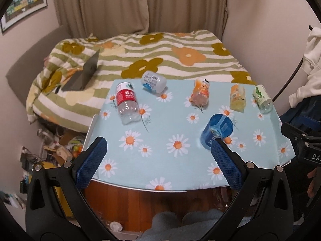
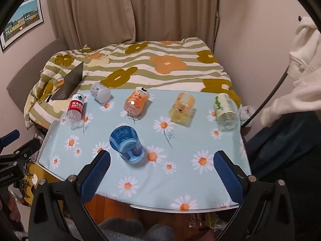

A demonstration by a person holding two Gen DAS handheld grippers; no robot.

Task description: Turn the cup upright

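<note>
A translucent blue cup [image 1: 217, 131] stands on the daisy-print tablecloth [image 1: 160, 136], its rim facing up toward the camera; in the right wrist view the cup [image 2: 126, 145] sits left of centre. My left gripper [image 1: 158, 150] is open and empty, held back over the table's near edge, its right fingertip [image 1: 217, 143] just in front of the cup. My right gripper [image 2: 161, 164] is open and empty, with the cup just beyond its left fingertip [image 2: 104, 156].
Several bottles lie on their sides along the table's far part: a red-labelled one [image 2: 75, 107], a white one [image 2: 100, 92], an orange one [image 2: 136, 102], a yellow one [image 2: 182, 108], a green-labelled one [image 2: 225, 110]. A bed with a laptop [image 2: 70, 84] lies behind.
</note>
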